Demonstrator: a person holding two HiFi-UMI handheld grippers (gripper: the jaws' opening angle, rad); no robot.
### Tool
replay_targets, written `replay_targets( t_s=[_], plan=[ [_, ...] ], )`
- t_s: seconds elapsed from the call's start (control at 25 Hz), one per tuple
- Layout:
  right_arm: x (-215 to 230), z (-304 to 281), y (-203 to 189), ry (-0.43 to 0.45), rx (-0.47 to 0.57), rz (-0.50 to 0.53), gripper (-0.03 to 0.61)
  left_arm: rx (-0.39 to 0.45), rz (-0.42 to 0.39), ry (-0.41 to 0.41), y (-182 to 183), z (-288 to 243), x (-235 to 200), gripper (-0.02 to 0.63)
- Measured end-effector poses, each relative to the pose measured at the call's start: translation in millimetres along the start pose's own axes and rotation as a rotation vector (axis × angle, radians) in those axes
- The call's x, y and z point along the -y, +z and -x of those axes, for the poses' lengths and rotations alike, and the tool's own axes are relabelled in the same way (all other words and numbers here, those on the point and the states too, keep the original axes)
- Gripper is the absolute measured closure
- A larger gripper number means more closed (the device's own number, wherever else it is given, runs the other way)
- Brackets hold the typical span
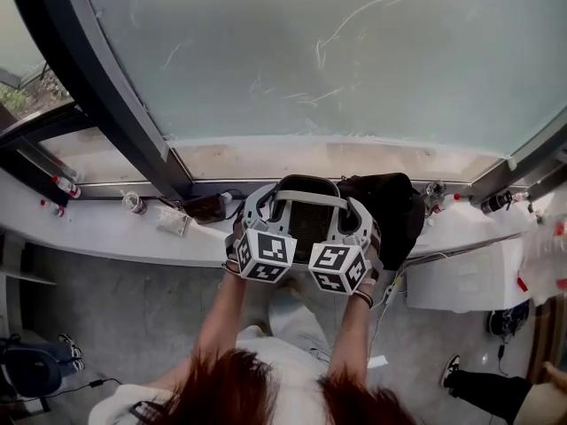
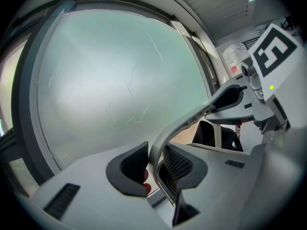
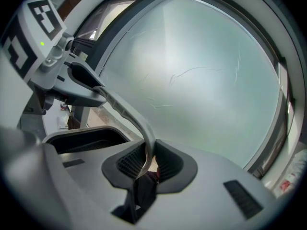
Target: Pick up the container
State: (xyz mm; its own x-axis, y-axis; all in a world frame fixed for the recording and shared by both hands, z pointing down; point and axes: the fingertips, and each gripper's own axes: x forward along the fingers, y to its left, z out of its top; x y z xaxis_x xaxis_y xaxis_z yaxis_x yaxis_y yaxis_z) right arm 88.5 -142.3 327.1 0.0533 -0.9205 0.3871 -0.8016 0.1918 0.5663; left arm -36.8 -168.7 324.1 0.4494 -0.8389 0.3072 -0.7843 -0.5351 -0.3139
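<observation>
Container (image 1: pixel 307 222), grey, arched handle (image 1: pixel 310 199), dark inside

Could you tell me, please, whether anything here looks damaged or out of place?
Only the window pane: white scratch-like streaks cross its frosted glass. The container looks level, its grey rim clamped by the left tool and right tool.

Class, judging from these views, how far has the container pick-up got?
Done: both grips are made. The left gripper and right gripper each have jaws clamped on the rim of the container. In hand: holding it, seemingly just above the sill. Left: little, perhaps raising it clear.
</observation>
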Motion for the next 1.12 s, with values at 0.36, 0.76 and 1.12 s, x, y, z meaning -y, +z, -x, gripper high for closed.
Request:
replay_targets(
  t_s=[0.36,0.76,1.12],
  plan=[
    [4,41,29,-0.052,0.051,-0.028,0.505,0.057,-0.021,0.015,26,41,-11,0.511],
    [7,93,45,-0.097,0.112,-0.022,0.506,0.117,-0.030,0.034,47,90,-6,0.511],
    [15,144,58,-0.143,0.171,-0.030,0.506,0.176,-0.056,0.031,69,138,4,0.515]
  ],
)
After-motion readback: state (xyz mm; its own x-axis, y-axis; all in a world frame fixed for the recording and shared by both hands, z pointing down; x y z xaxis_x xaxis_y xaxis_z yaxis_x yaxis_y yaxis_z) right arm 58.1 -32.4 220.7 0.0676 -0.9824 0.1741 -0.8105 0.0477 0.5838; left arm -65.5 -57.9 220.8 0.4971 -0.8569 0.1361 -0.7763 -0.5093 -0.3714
